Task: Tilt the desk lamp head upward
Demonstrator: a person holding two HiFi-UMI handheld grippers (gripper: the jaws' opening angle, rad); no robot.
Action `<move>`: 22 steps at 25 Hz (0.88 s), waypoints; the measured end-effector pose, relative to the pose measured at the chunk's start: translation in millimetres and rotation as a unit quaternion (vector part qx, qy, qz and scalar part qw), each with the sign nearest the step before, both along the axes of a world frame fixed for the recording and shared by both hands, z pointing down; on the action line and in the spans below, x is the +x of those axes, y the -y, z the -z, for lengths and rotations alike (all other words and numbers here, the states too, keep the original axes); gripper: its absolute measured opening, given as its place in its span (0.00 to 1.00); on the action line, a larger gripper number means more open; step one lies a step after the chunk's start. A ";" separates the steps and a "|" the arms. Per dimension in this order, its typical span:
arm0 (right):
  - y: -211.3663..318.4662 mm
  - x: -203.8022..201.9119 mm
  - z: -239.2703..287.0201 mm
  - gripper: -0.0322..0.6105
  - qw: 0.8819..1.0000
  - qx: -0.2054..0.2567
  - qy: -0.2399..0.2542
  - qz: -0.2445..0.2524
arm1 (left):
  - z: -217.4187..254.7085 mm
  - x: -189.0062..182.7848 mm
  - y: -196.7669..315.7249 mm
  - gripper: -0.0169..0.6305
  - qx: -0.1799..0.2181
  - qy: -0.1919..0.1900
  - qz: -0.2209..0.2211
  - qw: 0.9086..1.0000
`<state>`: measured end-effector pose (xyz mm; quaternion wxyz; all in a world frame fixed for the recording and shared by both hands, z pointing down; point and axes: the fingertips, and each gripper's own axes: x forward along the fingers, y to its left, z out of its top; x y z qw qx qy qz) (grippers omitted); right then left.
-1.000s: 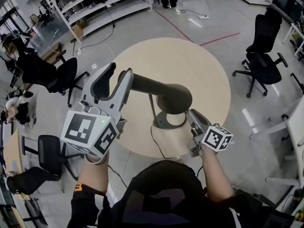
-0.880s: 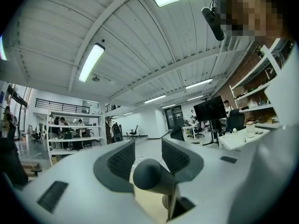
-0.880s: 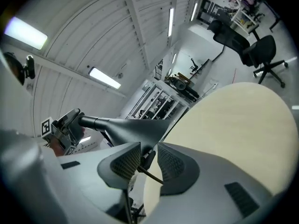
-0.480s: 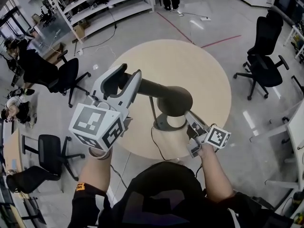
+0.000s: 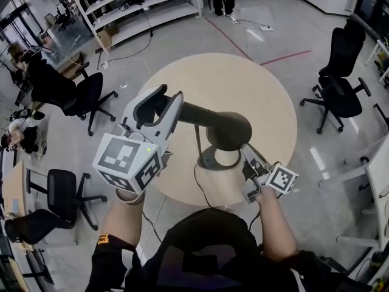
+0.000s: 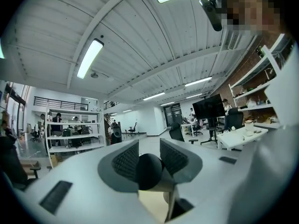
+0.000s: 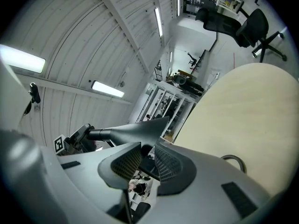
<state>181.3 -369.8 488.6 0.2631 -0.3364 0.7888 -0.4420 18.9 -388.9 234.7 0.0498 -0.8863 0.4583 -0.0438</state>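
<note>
At centre-left of the head view, the left tongs (image 5: 169, 99) straddle the narrow tail of the dark grey, cone-shaped desk lamp head (image 5: 213, 119), which reaches out above the round pale wooden desk (image 5: 243, 84). Their jaws are closing, with the rounded tail between the ribbed pads but not yet clearly pinched. They should seat squarely before any lift, then swing the head about its joint rather than drag the lamp. Right of centre sits the lamp's ring-shaped base (image 5: 209, 159). Further right, the right tongs (image 5: 248, 156) look clamped on its edge, and pressing down there should stop tipping.
</note>
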 end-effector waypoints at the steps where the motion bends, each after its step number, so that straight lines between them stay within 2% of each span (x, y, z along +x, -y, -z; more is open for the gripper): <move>1: 0.6 2.7 1.8 0.20 1.000 0.003 -0.005 -0.004 | -1.0 -2.3 -0.2 0.32 -0.001 -0.004 0.001 1.000; 9: -0.6 17.6 16.5 0.20 0.998 0.024 -0.048 -0.029 | -11.7 -23.9 -7.9 0.32 -0.006 -0.040 0.008 0.999; 13: 7.9 41.3 31.5 0.20 0.995 0.040 -0.085 -0.036 | -15.0 -19.1 -2.9 0.32 -0.013 -0.057 0.012 0.998; 19: 11.0 51.6 65.0 0.20 0.986 0.086 -0.139 -0.040 | -24.3 -31.4 -5.9 0.32 -0.026 -0.078 0.014 0.997; 22: 11.7 60.0 76.0 0.20 0.980 0.088 -0.169 -0.057 | -30.1 -36.8 -7.4 0.31 -0.033 -0.091 0.013 0.995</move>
